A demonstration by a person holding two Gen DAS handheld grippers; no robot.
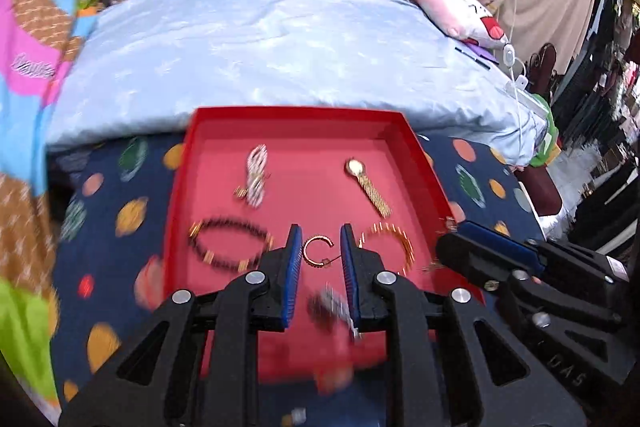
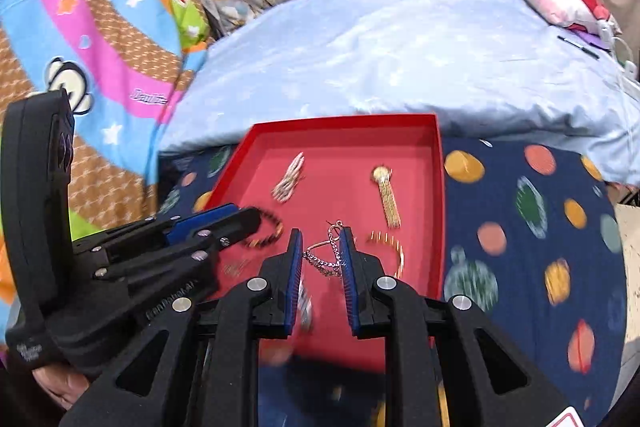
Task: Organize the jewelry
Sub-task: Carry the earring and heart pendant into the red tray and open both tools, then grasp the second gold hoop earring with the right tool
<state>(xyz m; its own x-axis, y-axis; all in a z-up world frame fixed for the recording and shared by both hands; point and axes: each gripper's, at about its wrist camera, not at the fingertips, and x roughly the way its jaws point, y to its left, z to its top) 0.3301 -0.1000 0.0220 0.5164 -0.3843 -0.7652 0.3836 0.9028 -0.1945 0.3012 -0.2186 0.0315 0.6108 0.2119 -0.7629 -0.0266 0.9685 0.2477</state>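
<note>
Five pieces lie sorted in the red tray [image 1: 420, 155] — left gripper [image 1: 320, 247] and right gripper [image 2: 320, 247] both hover narrowly parted, grasping nothing — silver chain [image 2: 324, 259] apparently left.

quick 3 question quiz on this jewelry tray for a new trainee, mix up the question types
1. True or false: the gold watch lies outside the red tray.
2. Which piece lies in the far-left part of the tray, as both wrist views show it? A) white beaded piece B) gold watch C) gold bangle
3. Fill in: the tray rests on a navy cover printed with coloured ____.

Key: 1 false, the watch is inside, far right. 2 A. 3 spots.
</note>
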